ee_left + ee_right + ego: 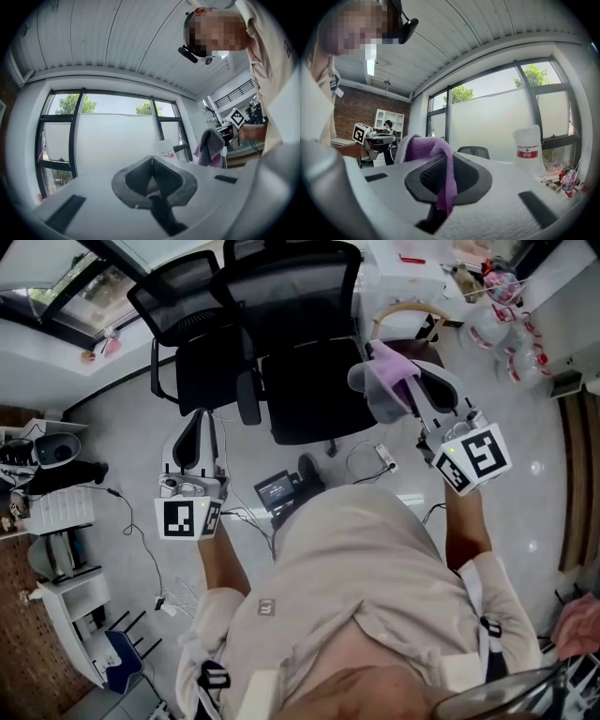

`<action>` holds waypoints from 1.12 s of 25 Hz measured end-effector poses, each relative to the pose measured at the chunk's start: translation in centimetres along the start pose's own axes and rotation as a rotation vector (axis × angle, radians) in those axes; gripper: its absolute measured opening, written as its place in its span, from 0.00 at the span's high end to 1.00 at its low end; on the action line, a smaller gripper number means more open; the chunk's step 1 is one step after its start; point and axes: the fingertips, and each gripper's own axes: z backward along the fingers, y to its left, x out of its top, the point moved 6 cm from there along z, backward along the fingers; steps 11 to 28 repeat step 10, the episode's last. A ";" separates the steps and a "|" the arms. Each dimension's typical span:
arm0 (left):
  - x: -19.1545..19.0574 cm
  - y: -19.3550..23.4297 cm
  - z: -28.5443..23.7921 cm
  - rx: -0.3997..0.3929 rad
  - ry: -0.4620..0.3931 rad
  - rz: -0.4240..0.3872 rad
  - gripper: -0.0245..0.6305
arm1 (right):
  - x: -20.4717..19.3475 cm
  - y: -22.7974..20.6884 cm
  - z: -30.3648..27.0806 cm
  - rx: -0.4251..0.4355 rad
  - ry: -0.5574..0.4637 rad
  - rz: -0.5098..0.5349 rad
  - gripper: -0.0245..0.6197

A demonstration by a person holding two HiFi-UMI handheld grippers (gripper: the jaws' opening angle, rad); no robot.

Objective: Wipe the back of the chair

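Two black office chairs stand ahead of me in the head view. The nearer one, with a mesh back [291, 292] and a wide seat [314, 395], is at centre, and its back's top edge [472, 151] shows beyond my right jaws. My right gripper [414, 395] is shut on a purple and grey cloth [386, 381], which hangs just right of the seat. The cloth [433, 157] drapes over the jaws' tips. My left gripper [195, 425] is shut and empty, left of the seat and apart from the chair. From the left gripper view, the cloth [211, 147] is off to the right.
The second black chair [183, 329] stands at the left, touching the first. Cables [370, 460] and a small dark device [277, 488] lie on the floor by my feet. White shelving [66, 549] is at the left, a large water jug [529, 147] by the window, and clutter [497, 296] at the far right.
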 end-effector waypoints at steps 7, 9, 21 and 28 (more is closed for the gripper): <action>0.6 -0.6 0.4 -0.002 -0.003 -0.002 0.95 | 0.2 0.1 0.5 0.005 0.001 -0.006 0.95; 0.7 -0.6 0.5 -0.003 -0.002 -0.001 0.95 | 0.3 0.3 0.6 0.007 0.002 -0.009 0.95; 0.7 -0.5 0.6 -0.003 -0.001 0.000 0.95 | 0.3 0.4 0.6 0.007 0.002 -0.009 0.95; 0.7 -0.5 0.6 -0.003 -0.001 0.000 0.95 | 0.3 0.4 0.6 0.007 0.002 -0.009 0.95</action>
